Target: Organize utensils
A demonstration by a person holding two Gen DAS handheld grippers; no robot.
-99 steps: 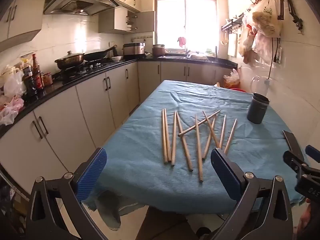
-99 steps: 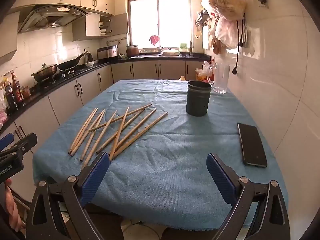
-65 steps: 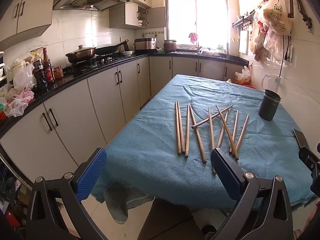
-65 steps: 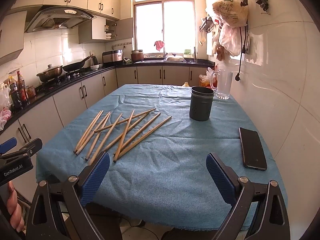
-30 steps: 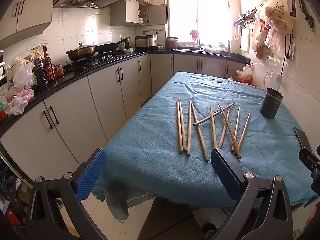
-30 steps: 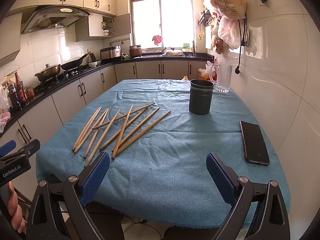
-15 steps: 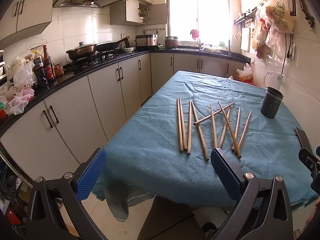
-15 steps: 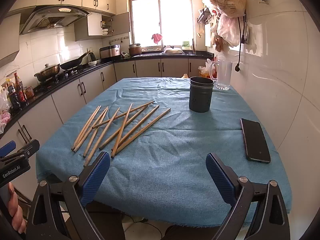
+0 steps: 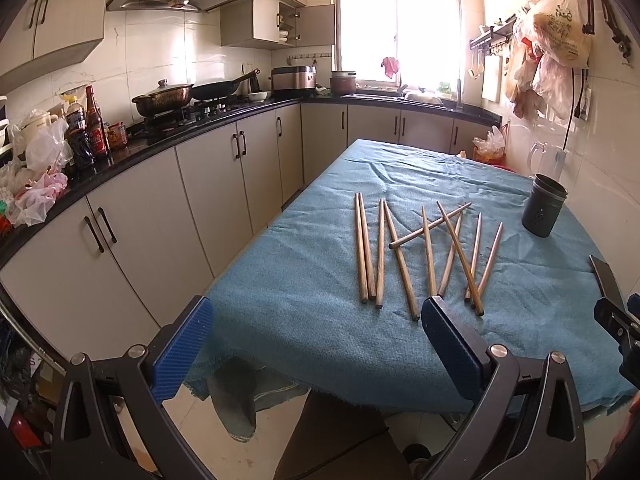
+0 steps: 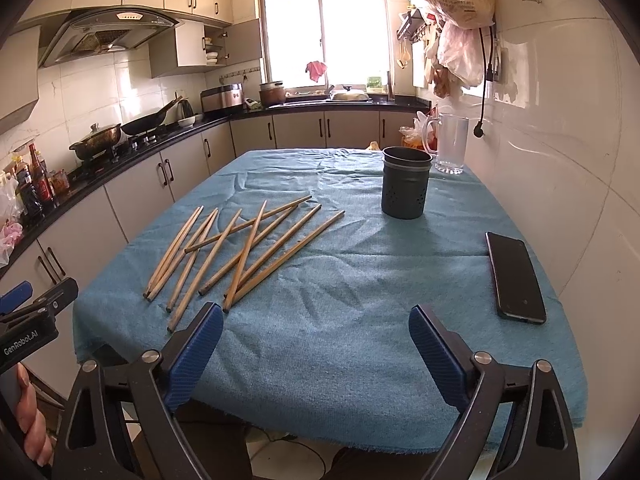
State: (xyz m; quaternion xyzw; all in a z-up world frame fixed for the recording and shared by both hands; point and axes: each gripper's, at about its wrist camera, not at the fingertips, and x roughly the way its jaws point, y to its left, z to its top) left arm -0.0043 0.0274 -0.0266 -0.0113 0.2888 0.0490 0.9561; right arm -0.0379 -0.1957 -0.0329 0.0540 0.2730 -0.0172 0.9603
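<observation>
Both grippers are hovering at the near edge of a table w/ a blue cloth (image 10: pixel 360 280), neither touching anything. The left gripper (image 9: pixel 316 344) is holding its blue-padded jaws spread wide w/ nothing btwn them; the right gripper (image 10: pixel 316 348) is doing the same, wide apart & empty. The wooden chopsticks (image 10: pixel 240 248) are lying loose on the cloth, fanned out on the left-centre part of the table, most running roughly lengthwise w/ near ends toward the grippers, a couple crossing over the others at an angle; in the left wrist view the same chopsticks (image 9: pixel 420 252) are sitting just ahead of that gripper's right pad, w/ one lying diagonally across several. The dark perforated utensil holder (image 10: pixel 406 188) is standing upright further back on the right side of the table, well apart from the chopsticks' near ends but near their far tips, and what is inside cannot be seen. A clear glass jug (image 10: pixel 450 144) is standing just behind the holder by the wall. A black phone (image 10: pixel 514 276) is lying flat on the cloth near the right edge. In the right wrist view a person's hand (image 10: pixel 28 424) is showing at the lower left, gripping the left tool's handle. Kitchen counter w/ a wok (image 9: pixel 218 90) & a lidded pan (image 9: pixel 162 98) is running along the left.
</observation>
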